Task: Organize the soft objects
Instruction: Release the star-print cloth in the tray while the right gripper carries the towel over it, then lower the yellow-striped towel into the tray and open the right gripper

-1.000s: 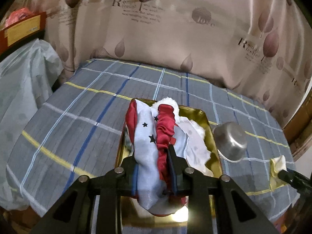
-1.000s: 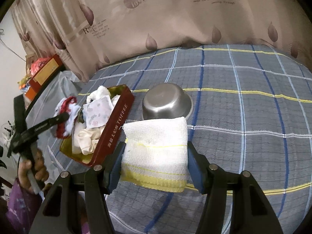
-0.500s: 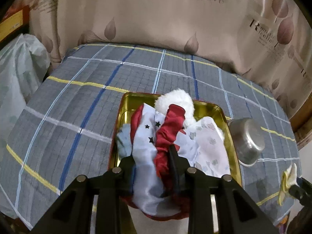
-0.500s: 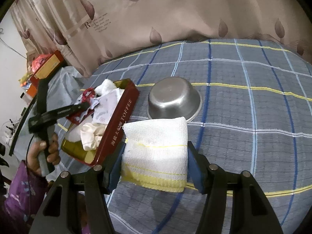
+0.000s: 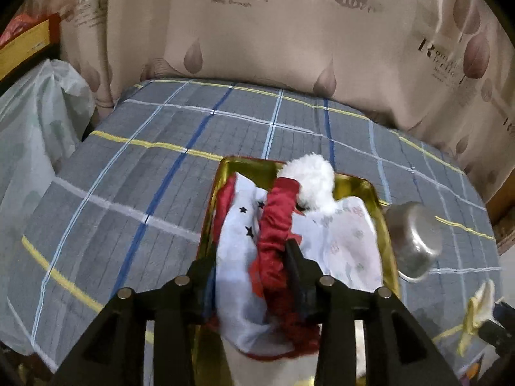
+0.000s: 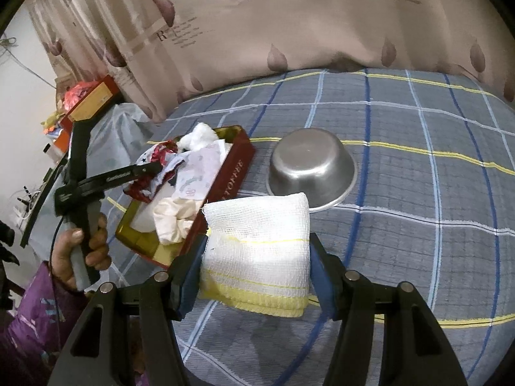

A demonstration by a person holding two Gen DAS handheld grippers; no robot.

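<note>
A red-and-white cloth with black stars (image 5: 238, 241) lies between the fingers of my left gripper (image 5: 251, 254), over the gold-lined red toffee tin (image 5: 225, 167). The jaws are opening and the cloth sags onto the other cloths in the tin. A white fluffy ball (image 5: 313, 177) sits at the tin's far end. My right gripper (image 6: 254, 247) is shut on a folded white gauze towel with yellow stripes (image 6: 257, 241), held above the bedspread just right of the tin (image 6: 235, 173). The right wrist view shows the left gripper (image 6: 151, 169) over the tin.
An upturned steel bowl (image 6: 312, 167) sits on the grey checked bedspread (image 6: 418, 193) just beyond the towel and right of the tin. A curtain (image 6: 289, 16) hangs behind the bed. A plastic-covered heap (image 5: 29, 135) and boxes stand to the left. A hand (image 6: 80, 251) holds the left gripper.
The left gripper moved forward and lower over the tin and its jaws widened around the star cloth. The right gripper with the towel drifted a little closer to the tin.
</note>
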